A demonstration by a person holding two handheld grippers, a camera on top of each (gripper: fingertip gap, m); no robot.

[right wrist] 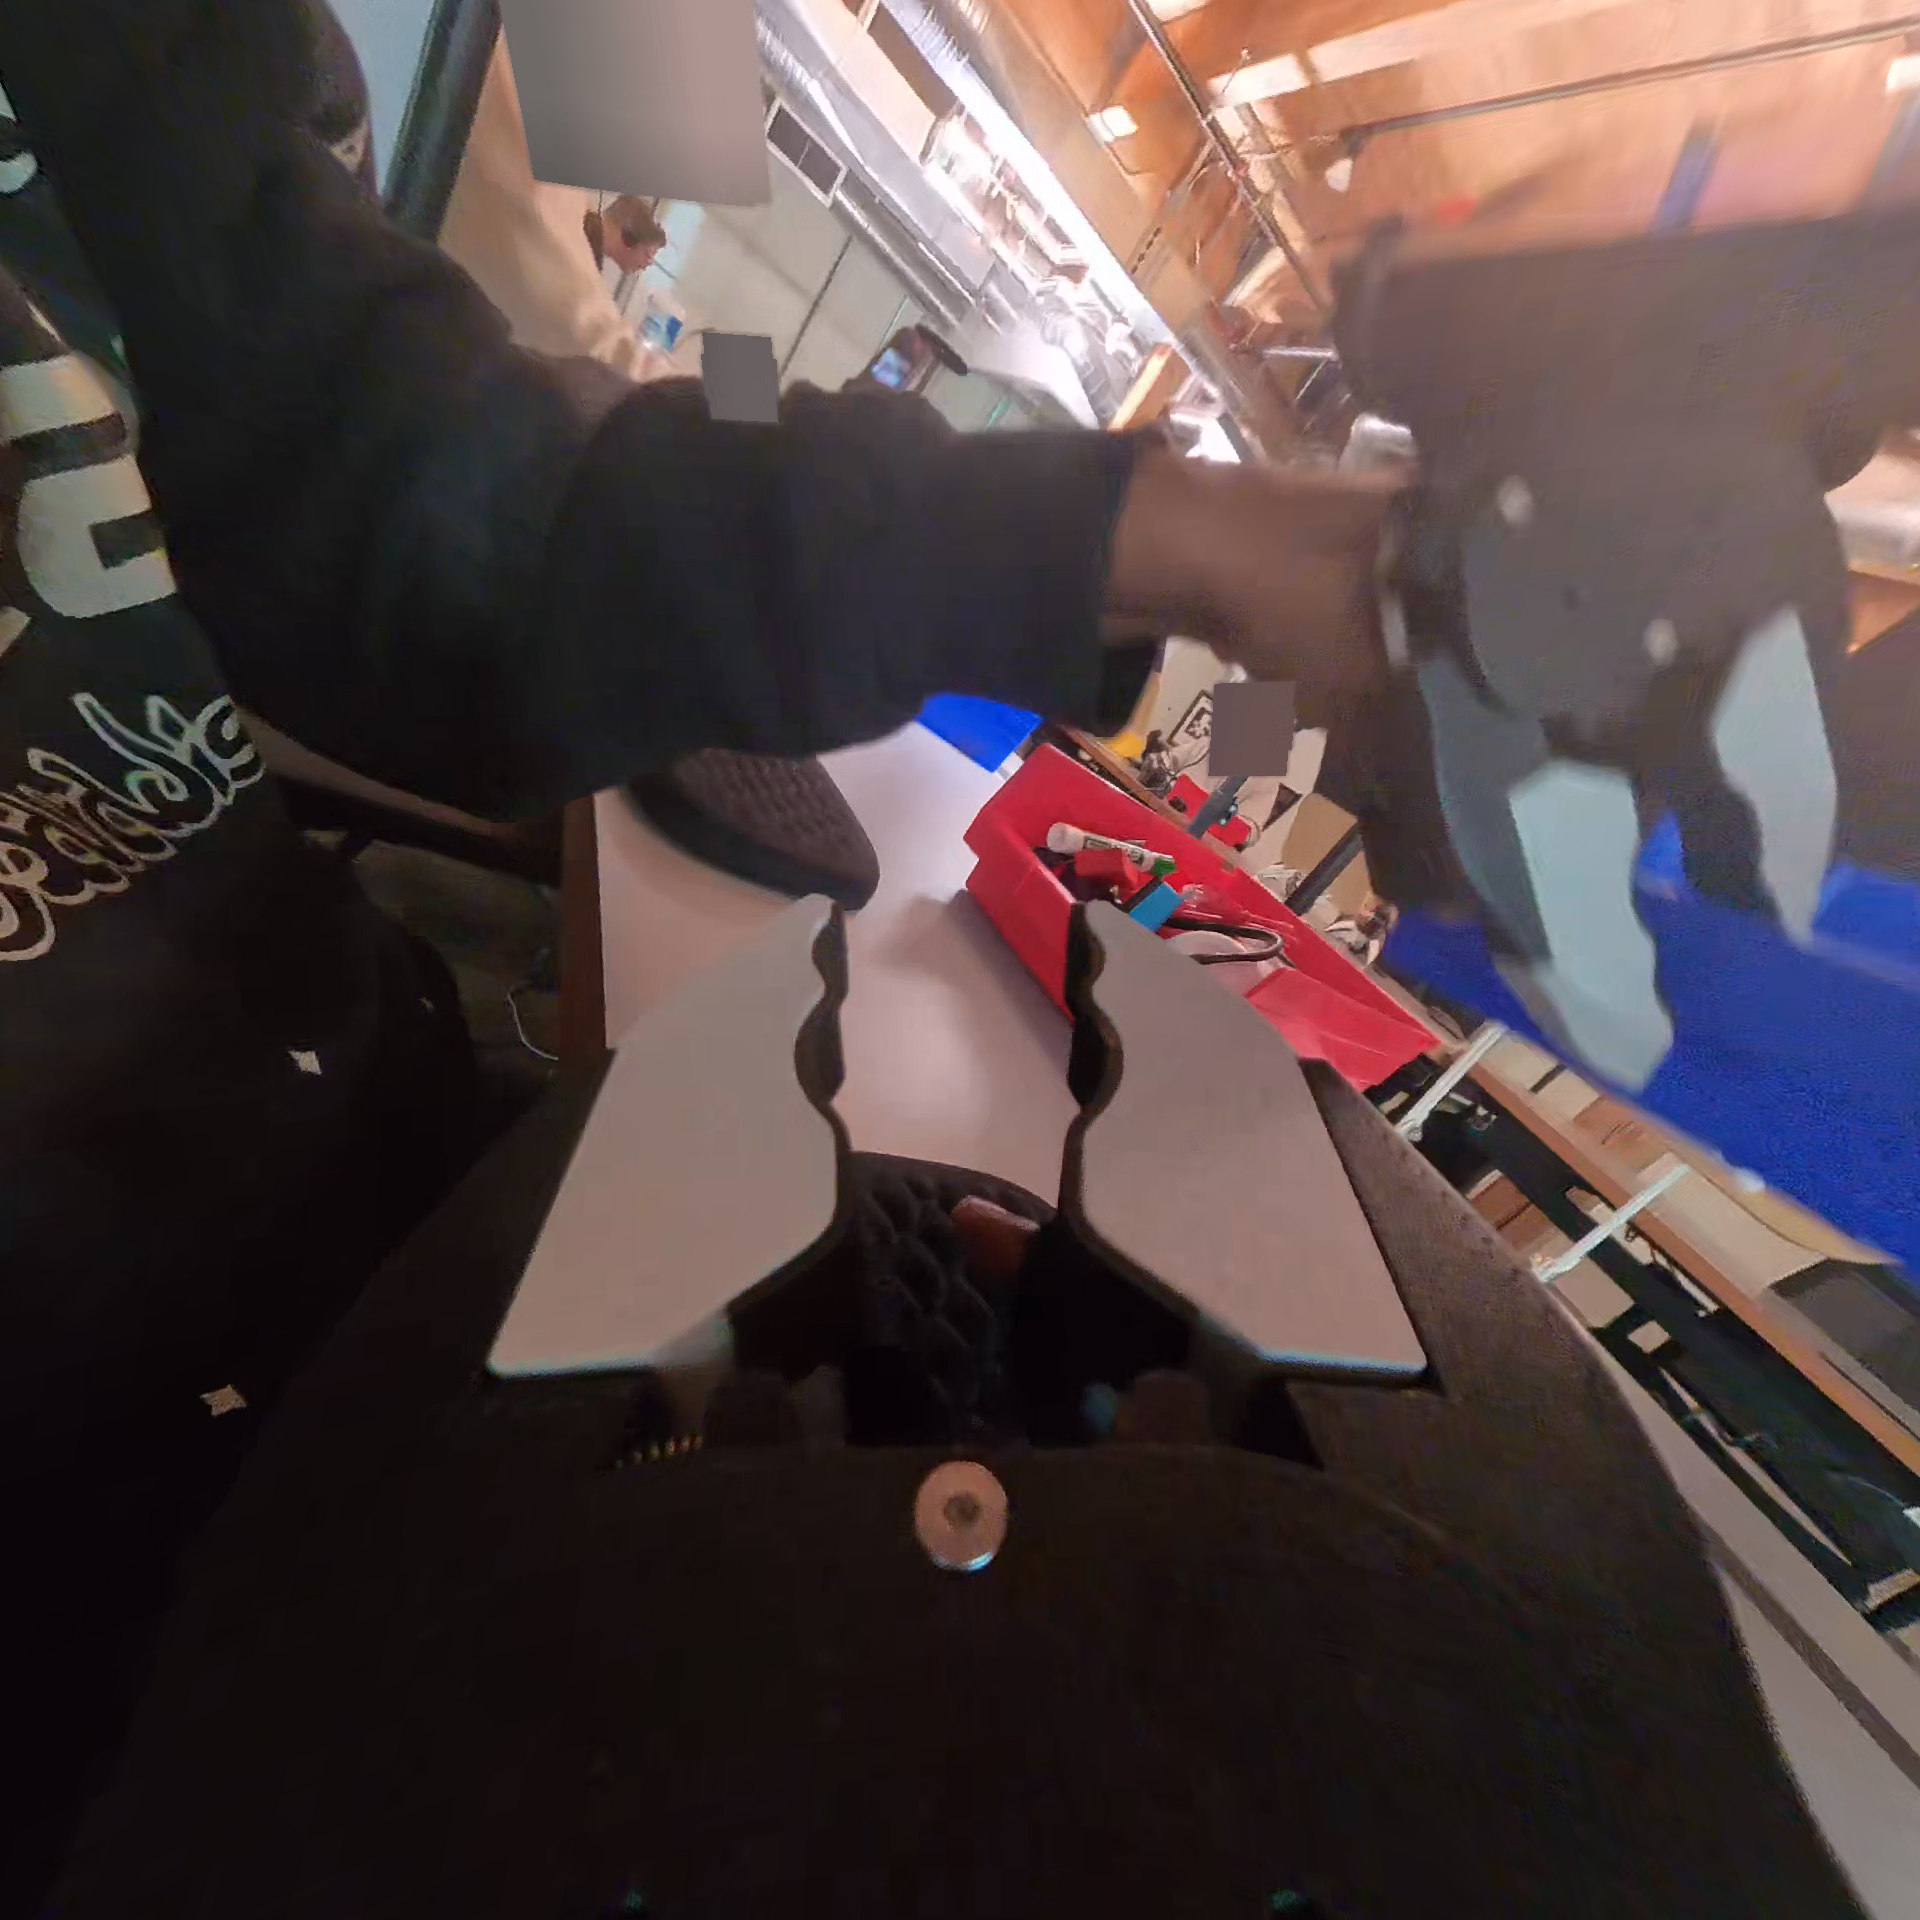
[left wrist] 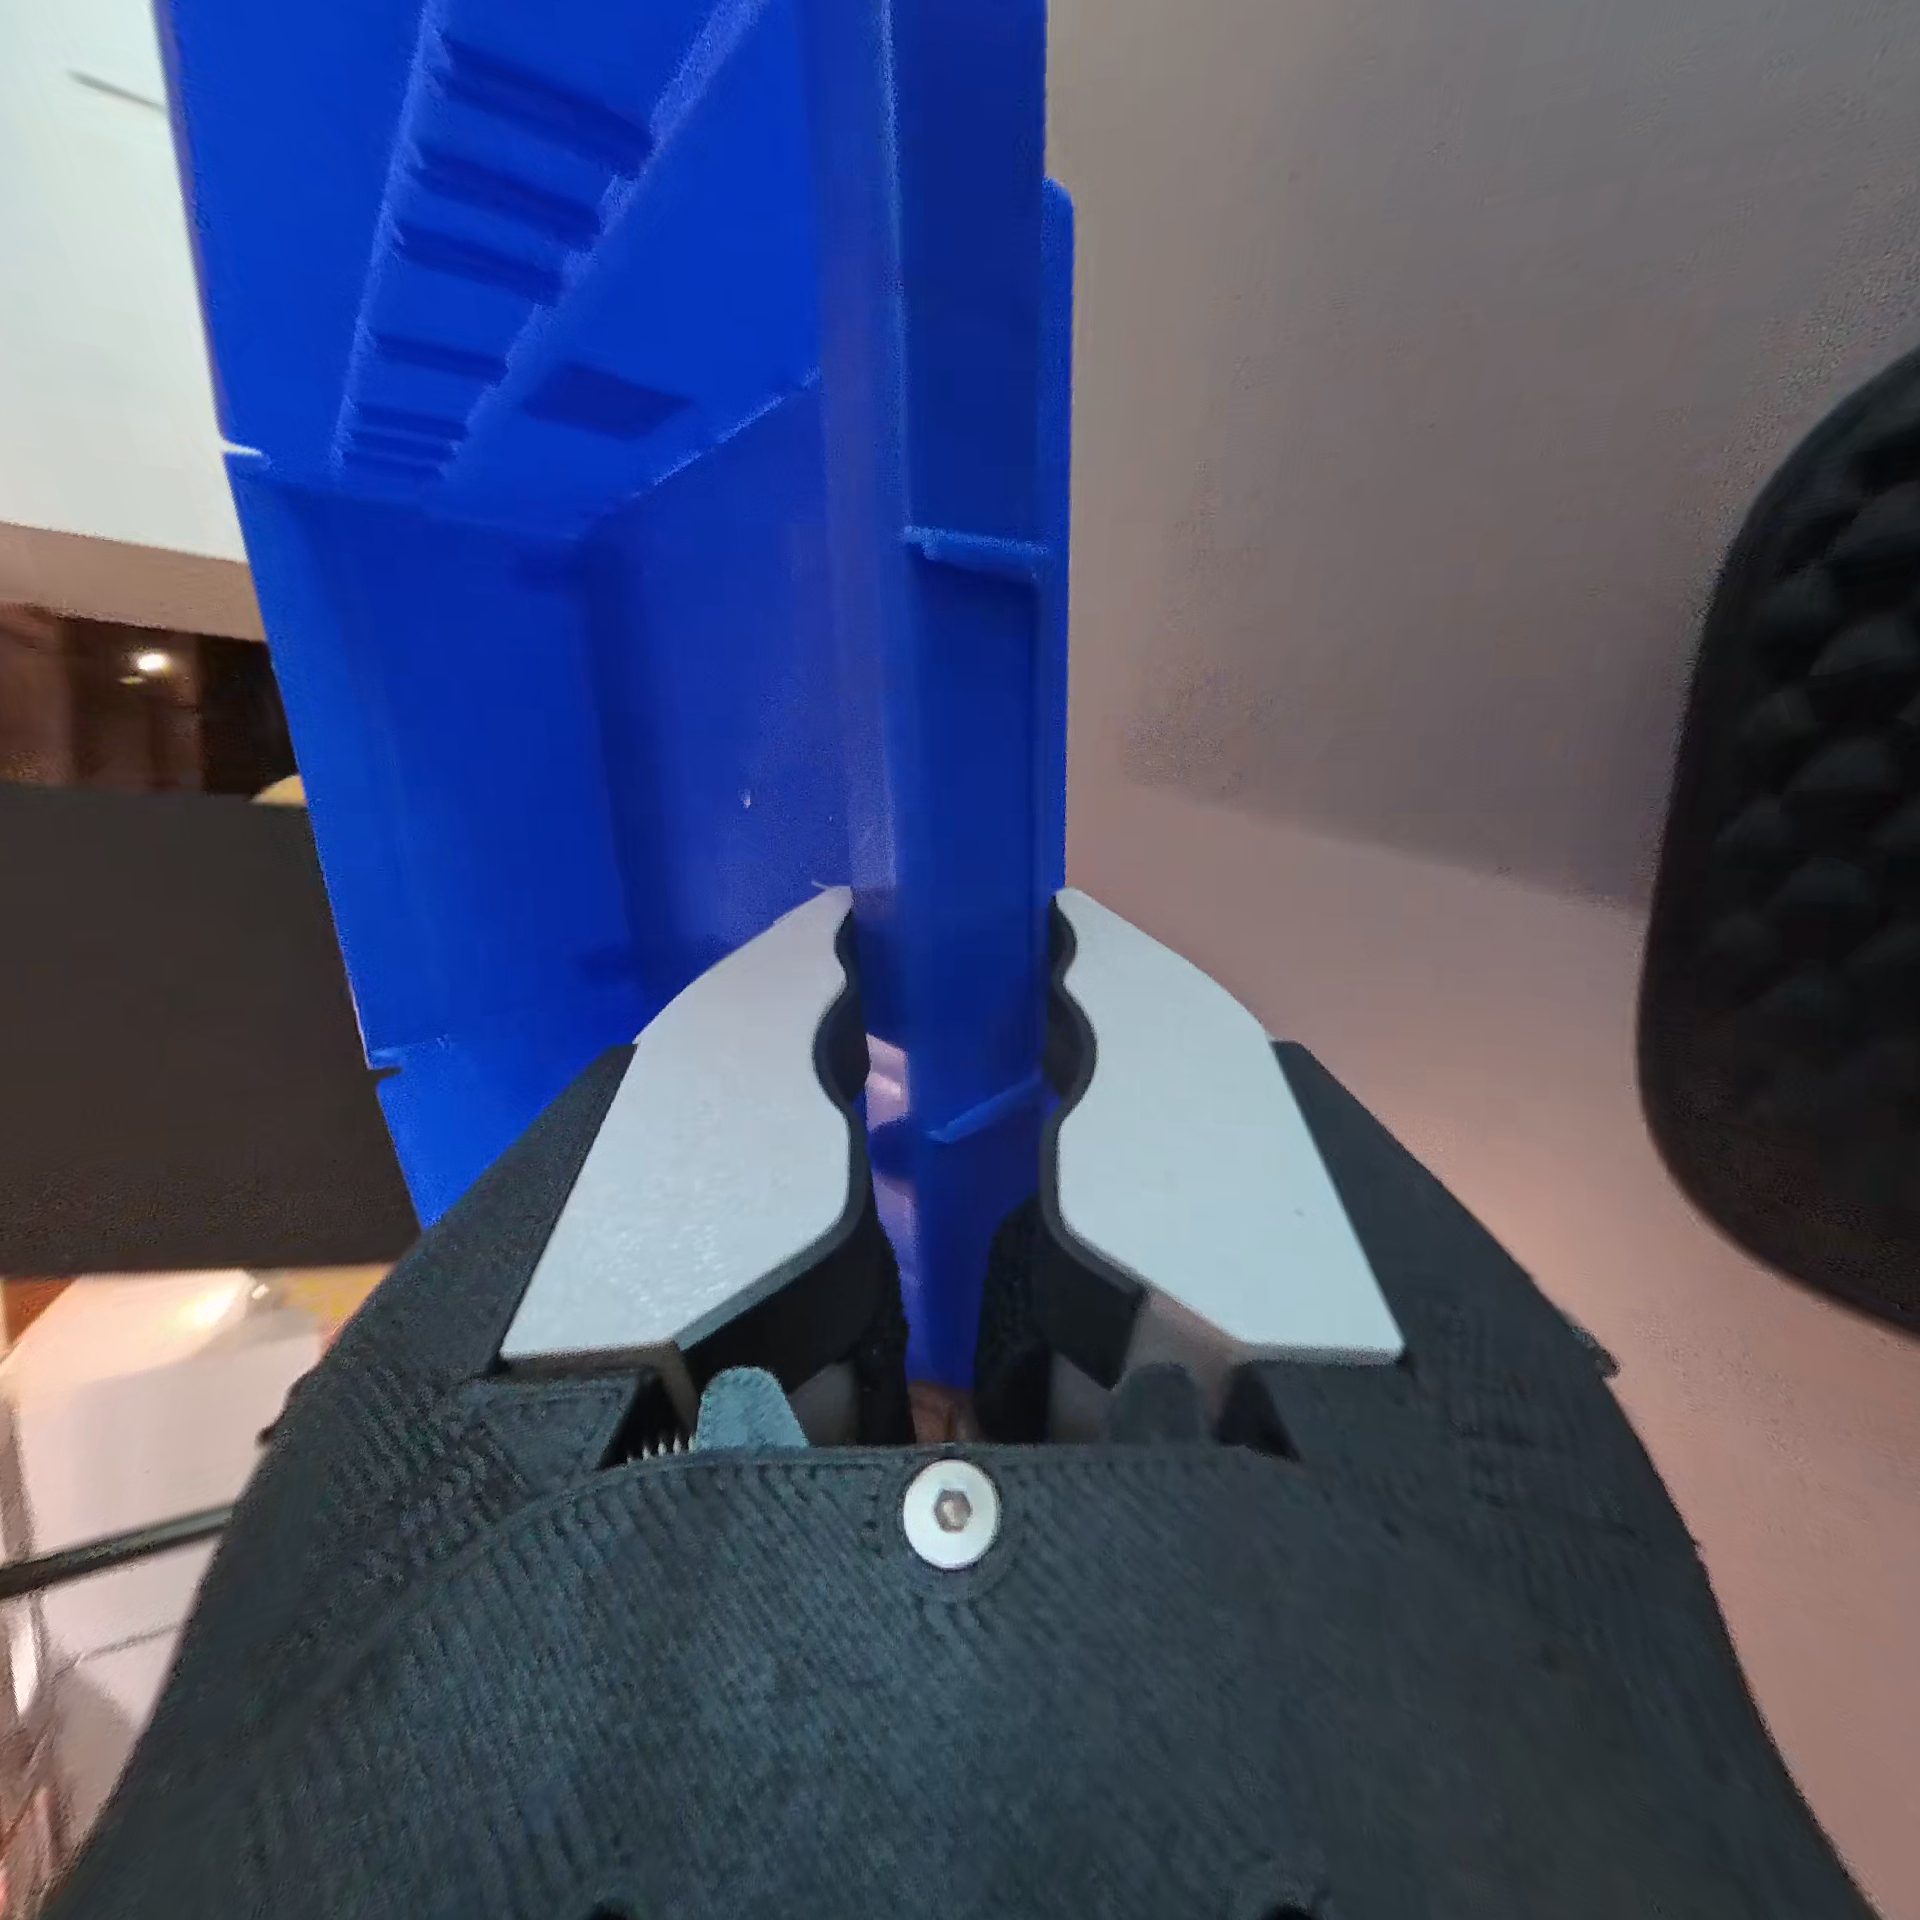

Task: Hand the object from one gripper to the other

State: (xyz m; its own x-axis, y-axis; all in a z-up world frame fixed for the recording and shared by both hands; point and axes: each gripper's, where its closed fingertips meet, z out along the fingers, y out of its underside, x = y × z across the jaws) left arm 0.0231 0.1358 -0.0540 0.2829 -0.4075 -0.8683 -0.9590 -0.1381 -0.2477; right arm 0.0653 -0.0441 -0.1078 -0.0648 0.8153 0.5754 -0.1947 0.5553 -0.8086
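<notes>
**Blue bin held left, awaiting hand-over**

Left wrist view: left gripper (left wrist: 951, 935) pinches the wall of a blue bin (left wrist: 623, 623), raised above the table (left wrist: 1455, 727).

Right wrist view: right gripper (right wrist: 956, 935) spread, empty, apart from the bin (right wrist: 1766, 1039). Red tray (right wrist: 1039, 862) beyond.

Judgement: transfer not begun; right must close in on a free edge.
</notes>
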